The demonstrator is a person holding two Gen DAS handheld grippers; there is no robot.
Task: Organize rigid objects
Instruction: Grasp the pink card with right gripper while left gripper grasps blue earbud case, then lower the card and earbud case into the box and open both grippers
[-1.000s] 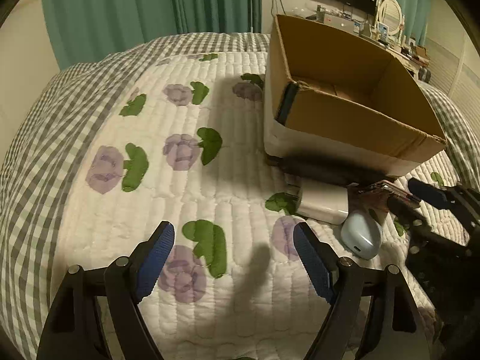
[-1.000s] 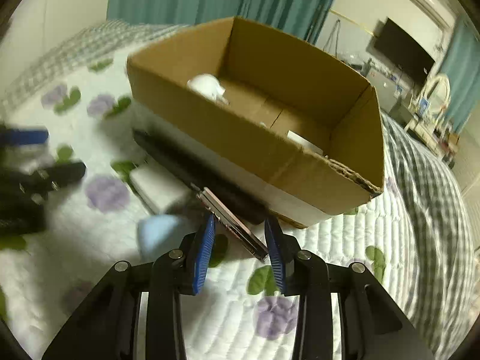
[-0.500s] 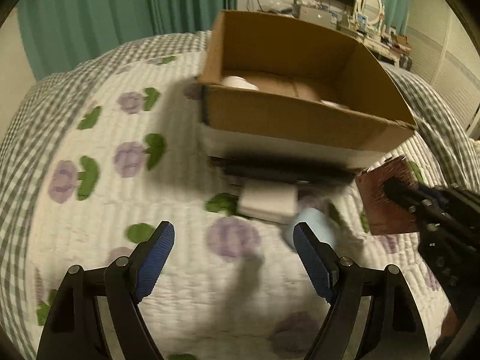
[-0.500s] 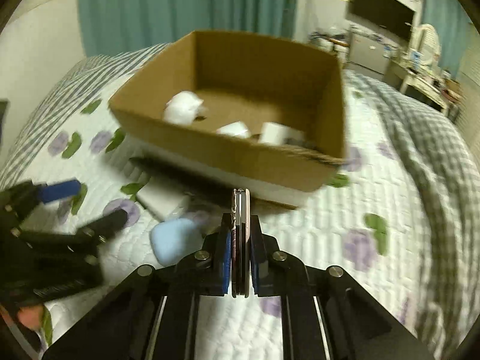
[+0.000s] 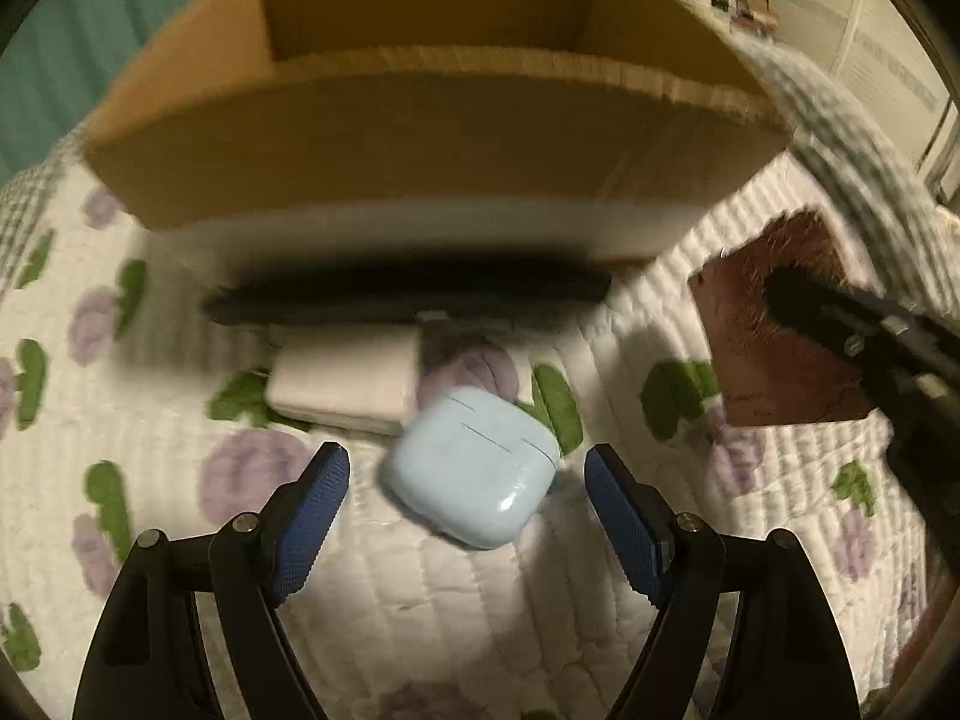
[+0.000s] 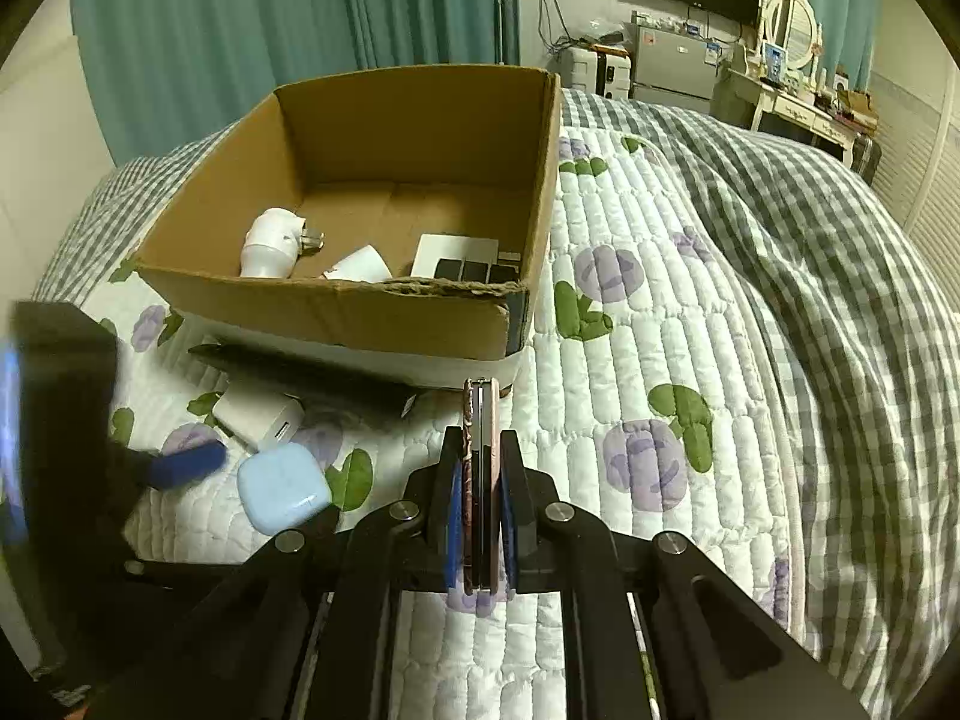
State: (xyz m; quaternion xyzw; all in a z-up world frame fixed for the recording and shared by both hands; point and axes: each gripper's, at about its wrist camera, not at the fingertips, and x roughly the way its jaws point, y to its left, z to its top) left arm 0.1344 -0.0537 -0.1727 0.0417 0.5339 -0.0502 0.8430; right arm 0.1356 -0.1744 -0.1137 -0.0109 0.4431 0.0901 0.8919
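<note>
Three white pieces already lie in the cardboard box point(image 6: 384, 324) on the bed point(image 6: 660, 324). The right gripper point(image 6: 479, 516) is clamped on a thin pink case point(image 6: 480, 420); the left gripper's point(image 5: 465, 504) jaws, just narrowing, straddle the untouched blue earbud case point(image 5: 474, 474). A white charger point(image 6: 258, 417) and black bar point(image 6: 312, 375) remain beside the box's near wall, blurred in the left view.

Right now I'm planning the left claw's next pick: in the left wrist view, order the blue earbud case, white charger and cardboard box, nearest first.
1. Blue earbud case, between the open left claw fingers.
2. White charger, just beyond, slightly left.
3. Cardboard box, at the back.
</note>
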